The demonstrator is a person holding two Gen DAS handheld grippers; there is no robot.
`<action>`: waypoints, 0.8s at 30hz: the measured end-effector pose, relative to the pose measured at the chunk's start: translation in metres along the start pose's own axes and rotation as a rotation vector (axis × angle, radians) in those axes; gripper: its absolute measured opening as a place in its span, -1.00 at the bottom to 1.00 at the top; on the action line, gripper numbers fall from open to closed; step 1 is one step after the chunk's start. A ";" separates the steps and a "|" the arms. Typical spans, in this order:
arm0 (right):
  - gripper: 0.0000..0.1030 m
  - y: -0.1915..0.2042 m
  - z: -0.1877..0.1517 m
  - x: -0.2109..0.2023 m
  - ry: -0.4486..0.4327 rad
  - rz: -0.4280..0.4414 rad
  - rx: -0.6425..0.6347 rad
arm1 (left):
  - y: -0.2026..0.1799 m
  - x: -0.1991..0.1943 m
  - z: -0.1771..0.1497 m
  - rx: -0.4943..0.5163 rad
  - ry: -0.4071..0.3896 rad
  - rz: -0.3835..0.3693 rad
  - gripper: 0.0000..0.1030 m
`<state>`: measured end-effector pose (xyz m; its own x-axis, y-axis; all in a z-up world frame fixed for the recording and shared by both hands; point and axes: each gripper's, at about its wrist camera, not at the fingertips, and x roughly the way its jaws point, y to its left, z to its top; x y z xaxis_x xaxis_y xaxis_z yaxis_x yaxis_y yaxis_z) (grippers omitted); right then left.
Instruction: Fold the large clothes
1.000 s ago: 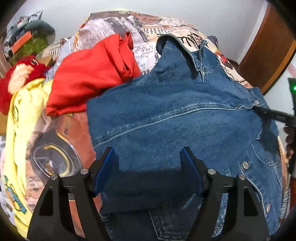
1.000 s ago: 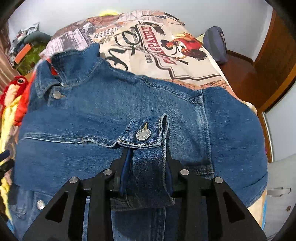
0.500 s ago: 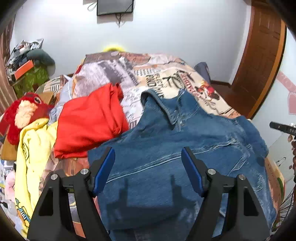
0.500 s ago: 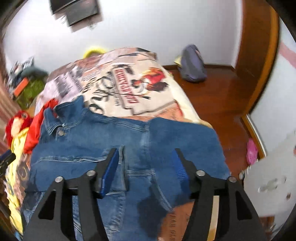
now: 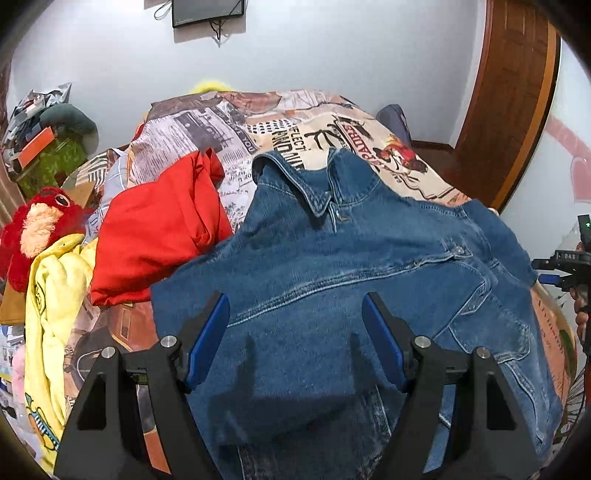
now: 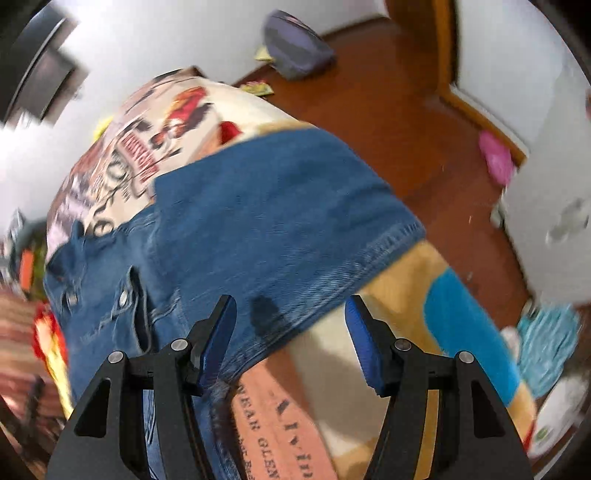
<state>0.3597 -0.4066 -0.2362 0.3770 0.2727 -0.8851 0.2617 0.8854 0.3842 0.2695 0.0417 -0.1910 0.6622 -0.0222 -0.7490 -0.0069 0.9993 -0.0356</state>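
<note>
Both fingers sets spread, gripping nothing: my left gripper [image 5: 295,332] hovers over the jacket [image 5: 351,295] on the bed [image 5: 295,122]; right gripper [image 6: 291,332], jaws just opened, sits off its edge. Sleeve looks folded in; next I'd grab the hem, fold up.

I am in a bedroom of a home. Below my tongs is a bed [image 5: 207,122] with a printed cover. To the left lies a red plush toy [image 5: 40,225]. Ahead, a screen [image 5: 207,11] hangs on the white wall, and to the right are a wooden door [image 5: 513,103] and a wooden floor [image 6: 406,122].
</note>
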 end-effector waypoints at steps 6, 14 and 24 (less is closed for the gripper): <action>0.12 -0.024 0.010 0.019 -0.017 0.075 0.158 | 0.006 -0.001 -0.002 -0.024 0.004 0.013 0.42; -0.15 -0.005 0.025 0.020 -0.094 -0.041 0.145 | 0.019 0.008 -0.013 -0.058 0.058 0.022 0.42; -0.81 0.062 0.011 -0.042 -0.256 -0.013 -0.164 | 0.021 0.005 -0.019 -0.055 0.054 0.029 0.42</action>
<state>0.3700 -0.3667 -0.1725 0.5920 0.1751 -0.7867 0.1287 0.9430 0.3068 0.2583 0.0621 -0.2083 0.6194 0.0041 -0.7851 -0.0679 0.9965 -0.0483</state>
